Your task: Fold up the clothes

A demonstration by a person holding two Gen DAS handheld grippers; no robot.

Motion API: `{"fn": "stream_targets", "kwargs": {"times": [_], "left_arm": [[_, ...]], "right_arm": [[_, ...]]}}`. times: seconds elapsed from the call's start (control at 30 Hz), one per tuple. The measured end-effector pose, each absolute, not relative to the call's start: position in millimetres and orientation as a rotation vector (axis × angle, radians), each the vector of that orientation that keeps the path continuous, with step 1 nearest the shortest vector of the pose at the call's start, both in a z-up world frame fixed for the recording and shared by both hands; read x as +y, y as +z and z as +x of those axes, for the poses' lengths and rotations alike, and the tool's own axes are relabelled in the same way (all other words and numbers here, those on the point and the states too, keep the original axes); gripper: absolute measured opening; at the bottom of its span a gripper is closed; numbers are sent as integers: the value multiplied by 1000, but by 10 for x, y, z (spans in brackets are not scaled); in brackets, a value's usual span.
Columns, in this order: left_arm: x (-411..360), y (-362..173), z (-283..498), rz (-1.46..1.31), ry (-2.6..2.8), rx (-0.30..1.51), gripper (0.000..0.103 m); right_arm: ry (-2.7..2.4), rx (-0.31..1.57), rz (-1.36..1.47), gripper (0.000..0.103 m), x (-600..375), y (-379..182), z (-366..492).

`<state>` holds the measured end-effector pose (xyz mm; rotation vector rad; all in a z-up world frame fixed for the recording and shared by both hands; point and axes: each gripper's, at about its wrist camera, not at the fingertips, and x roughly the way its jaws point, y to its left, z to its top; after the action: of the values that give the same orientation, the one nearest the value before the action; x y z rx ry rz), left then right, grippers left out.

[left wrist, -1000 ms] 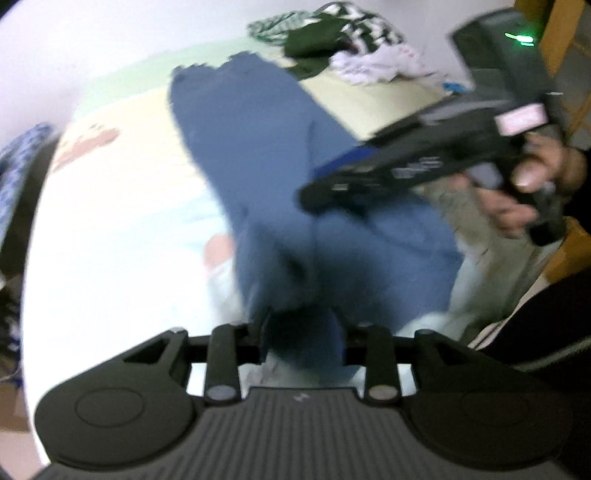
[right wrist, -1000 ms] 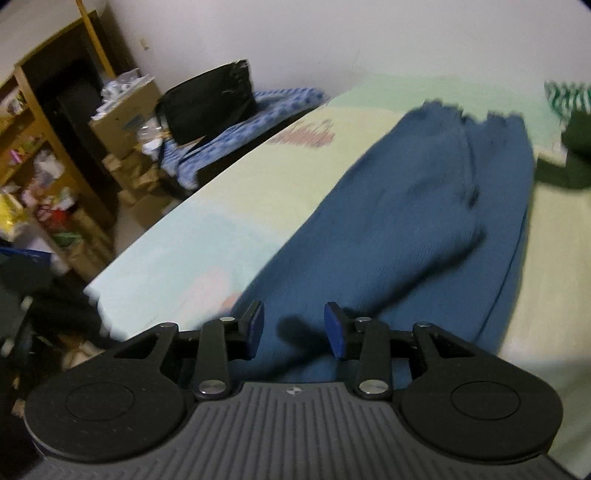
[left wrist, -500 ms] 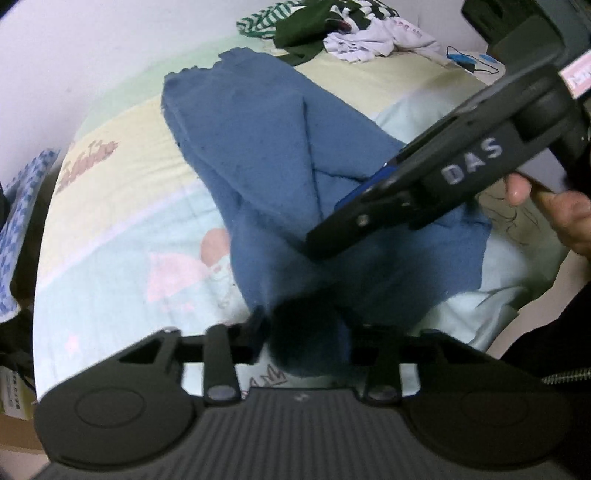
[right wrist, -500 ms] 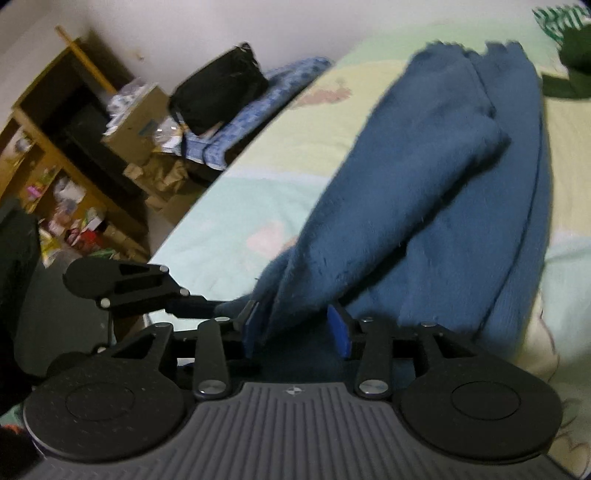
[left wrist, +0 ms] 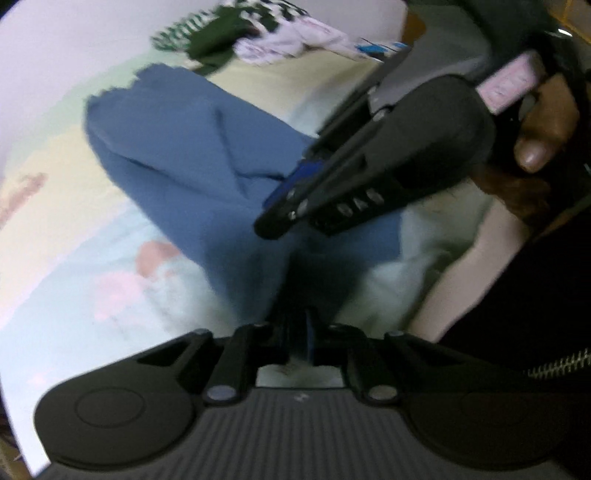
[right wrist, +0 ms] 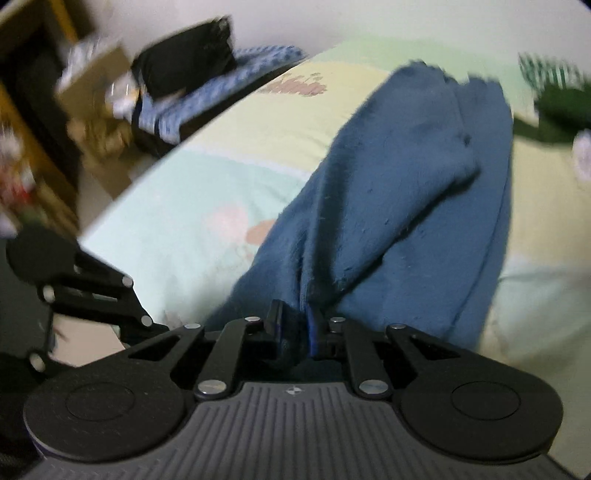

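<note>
**Both grippers pinch the near end of the blue garment on the bed**

At the far left of the right wrist view stands a wooden shelf unit (right wrist: 22,122), blurred, with a cardboard box (right wrist: 92,74) and a black bag (right wrist: 184,62) beside it; the bag lies on a blue patterned cloth (right wrist: 236,85) next to the bed

The bed sheet (left wrist: 74,258), pale green, yellow and light blue with faded cartoon prints, fills the middle of both views. The blue garment (right wrist: 399,206), a fuzzy fabric, lies lengthwise on it, stretching from the far side of the bed down to the near edge, with a flap folded over its upper layer

The left gripper (left wrist: 297,332) has just been closing; its jaws are now drawn almost together on the garment's near end, where the cloth bunches darkly just ahead of them. In the right wrist view only its black linkage shows, at the lower left

The right gripper (right wrist: 295,326) has also just been closing, and its blue pads clamp a narrow bunch of the same fabric. In the left wrist view it crosses from the upper right, held by a hand (left wrist: 543,129) with a dark sleeve below it

At the far right end of the bed lies a pile of other clothes (left wrist: 266,33): green striped, dark green and white pieces, well apart from the grippers
</note>
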<state>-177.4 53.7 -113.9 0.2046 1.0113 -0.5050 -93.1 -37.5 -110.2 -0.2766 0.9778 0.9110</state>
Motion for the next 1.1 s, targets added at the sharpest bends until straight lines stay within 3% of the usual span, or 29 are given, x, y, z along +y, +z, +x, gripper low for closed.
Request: {"fn": "stream_targets", "kwargs": {"times": [0.17,0.27,0.3,0.33,0.4,0.5,0.57,0.63,0.8,0.87,0.93,0.97,1.03,1.1], "left_arm": [[653,-1108,-1779,255,-519,997,8],[754,-1037,-1807,281,-525,973,20],[767,-1039,-1801,287,-526,968,25],[778,-1044,-1794,293,-528,962,29],[746,-1097,-1751,314,-508,961,30],[751,-1100,-1749,316,-507,964,32],[784,-1050,-1814,316,-510,954,41],[815,-1015,-1873,337,-492,940,60],[861,-1044,-1826,325,-455,948,52],[808,-1087,-1772,309,-457,943,47],[745,-1181,-1697,309,-442,952,18],[727,-1239,-1657,307,-431,967,9],[737,-1262,-1651,283,-429,965,2],[756,-1203,-1706,280,-443,952,2]], "right_arm": [[902,978,-393,10,-274,-1195,-1073],[893,975,-351,10,-340,-1141,-1059],[891,975,-304,13,-376,-1098,-1021],[885,973,-257,22,-415,-1053,-982],[841,950,-171,30,-505,-968,-911],[798,914,-116,33,-529,-907,-850],[805,891,-120,34,-468,-903,-863],[813,868,-143,34,-367,-948,-894],[818,881,-172,33,-214,-1119,-908],[796,897,-193,18,-205,-1173,-890],[794,916,-152,7,-286,-1162,-858],[796,921,-130,7,-326,-1139,-845],[795,909,-140,0,-351,-1066,-858],[810,900,-158,0,-369,-985,-888]]}}
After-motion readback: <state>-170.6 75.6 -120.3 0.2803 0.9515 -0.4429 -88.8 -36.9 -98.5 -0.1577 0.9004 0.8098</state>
